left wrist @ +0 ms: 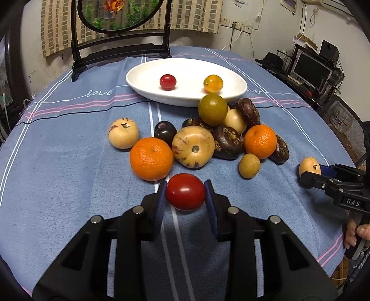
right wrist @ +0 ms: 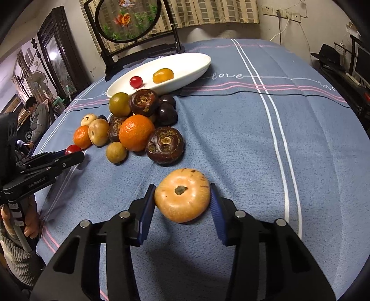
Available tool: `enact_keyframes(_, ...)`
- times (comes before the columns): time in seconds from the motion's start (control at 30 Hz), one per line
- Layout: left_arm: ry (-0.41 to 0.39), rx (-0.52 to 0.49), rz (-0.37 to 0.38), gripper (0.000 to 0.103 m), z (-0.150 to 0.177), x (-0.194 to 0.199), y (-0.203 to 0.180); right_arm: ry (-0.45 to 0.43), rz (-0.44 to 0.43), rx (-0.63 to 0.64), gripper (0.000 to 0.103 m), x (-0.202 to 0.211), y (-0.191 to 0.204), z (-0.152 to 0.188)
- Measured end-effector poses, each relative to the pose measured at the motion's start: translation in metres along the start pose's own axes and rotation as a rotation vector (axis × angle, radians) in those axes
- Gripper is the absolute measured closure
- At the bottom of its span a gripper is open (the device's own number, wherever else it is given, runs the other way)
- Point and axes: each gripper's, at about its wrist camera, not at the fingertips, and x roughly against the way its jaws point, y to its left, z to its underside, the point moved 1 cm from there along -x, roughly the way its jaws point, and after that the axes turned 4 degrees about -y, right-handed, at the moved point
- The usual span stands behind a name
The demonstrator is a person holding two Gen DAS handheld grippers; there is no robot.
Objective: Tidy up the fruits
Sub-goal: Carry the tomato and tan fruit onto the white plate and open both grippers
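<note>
I see a round table under a blue-grey tablecloth (left wrist: pixel 69 148) with white and pink stripes and "love" script. On it: a white oval dish (left wrist: pixel 185 71) at the far side, a dark wooden stand (left wrist: pixel 120 55) behind it, and a loose fruit pile (left wrist: pixel 198 139) mid-table, just in front of the dish: oranges, pale yellow fruits, dark brown ones, one green-brown.

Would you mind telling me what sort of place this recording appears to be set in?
Probably a lived-in home room, not a lab. A table under a blue cloth embroidered with "love" holds loose fruit and a white dish; a round ornamental screen stands behind it, and a computer monitor sits on a cluttered desk by the wall.
</note>
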Motion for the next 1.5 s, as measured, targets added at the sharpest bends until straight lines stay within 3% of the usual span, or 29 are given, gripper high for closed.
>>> enact_keyframes(0.4,-0.085,-0.024,-0.049,0.07,-0.015,0.016,0.0,-0.069,-0.072,-0.026,0.057,0.022,0.012,-0.009)
enact_keyframes(0.6,-0.126,-0.075,-0.093,0.07,-0.061,0.018,0.004,-0.144,-0.081,0.014,0.057,0.039,0.024,-0.058)
enact_keyframes(0.77,-0.157,-0.073,-0.103,0.07,-0.111,0.01,0.012,-0.22,-0.094,0.022,0.057,0.039,0.034,-0.119)
enact_keyframes(0.9,-0.161,-0.052,-0.095,0.07,-0.141,-0.013,0.019,-0.227,-0.101,0.007,0.057,0.009,0.038,-0.162)
enact_keyframes(1.07,-0.124,-0.041,-0.094,0.07,-0.159,-0.051,0.025,-0.18,-0.102,-0.039,0.057,-0.042,0.035,-0.189)
enact_keyframes(1.23,-0.078,-0.051,-0.102,0.07,-0.166,-0.089,0.03,-0.125,-0.077,-0.063,0.057,-0.092,0.028,-0.198)
enact_keyframes(1.5,-0.018,-0.048,-0.08,0.07,-0.163,-0.122,0.037,-0.051,-0.057,-0.052,0.056,-0.129,0.023,-0.195)
